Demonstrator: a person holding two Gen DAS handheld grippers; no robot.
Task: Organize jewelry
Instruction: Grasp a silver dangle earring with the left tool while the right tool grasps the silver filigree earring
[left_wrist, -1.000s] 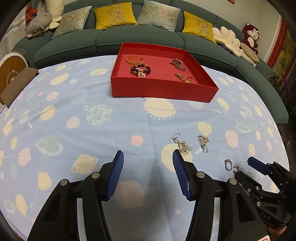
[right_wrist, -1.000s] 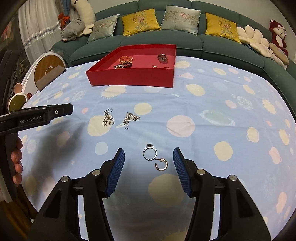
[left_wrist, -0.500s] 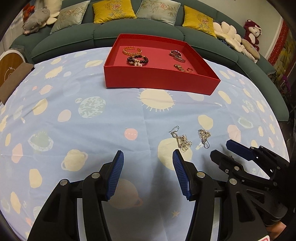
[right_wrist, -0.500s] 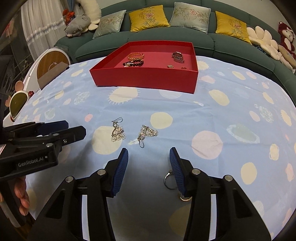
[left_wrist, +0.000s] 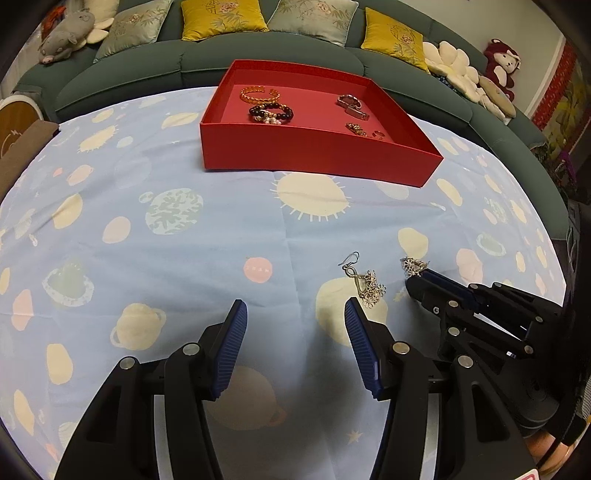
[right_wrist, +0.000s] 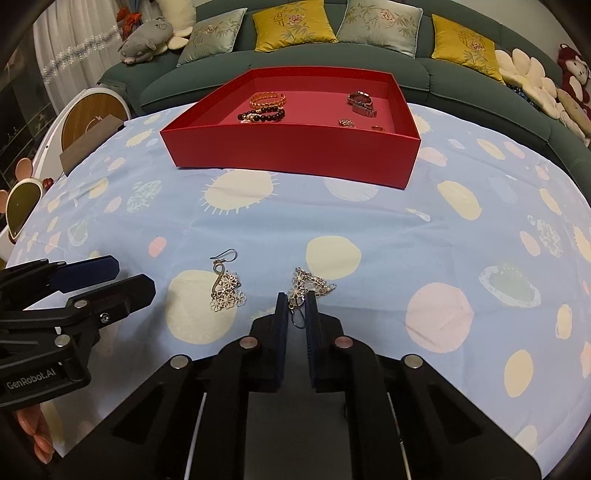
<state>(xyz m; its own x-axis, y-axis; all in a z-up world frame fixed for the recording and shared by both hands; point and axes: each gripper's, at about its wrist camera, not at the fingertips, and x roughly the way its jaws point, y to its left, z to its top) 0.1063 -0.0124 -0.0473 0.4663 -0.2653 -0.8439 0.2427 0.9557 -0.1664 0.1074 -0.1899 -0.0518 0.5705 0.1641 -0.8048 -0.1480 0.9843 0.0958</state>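
Two silver flower earrings lie on the planet-print cloth. My right gripper (right_wrist: 295, 297) is closing to a narrow slit, its jaws pinching the hook end of the right earring (right_wrist: 312, 283); in the left wrist view that earring (left_wrist: 413, 264) pokes out past the right gripper (left_wrist: 415, 282). The other earring (right_wrist: 225, 288) (left_wrist: 365, 285) lies free just ahead of my left gripper (left_wrist: 293, 312), which stands open with only cloth between its pads. The red tray (left_wrist: 314, 149) (right_wrist: 288, 151) at the far side holds a gold bracelet (left_wrist: 258, 94), a dark bead bracelet (left_wrist: 271, 112), a watch (left_wrist: 352, 105) and small gold pieces.
A green sofa (left_wrist: 147, 66) with cushions and plush toys curves behind the table. A brown pad (right_wrist: 88, 142) and a round wooden stand sit off the table's left edge. The left gripper (right_wrist: 129, 277) lies low at the left of the right wrist view.
My right gripper slid forward and left, away from the ring and hoop, up to the right earring, and its jaws closed on the hook. The left gripper stayed open and nearly still.
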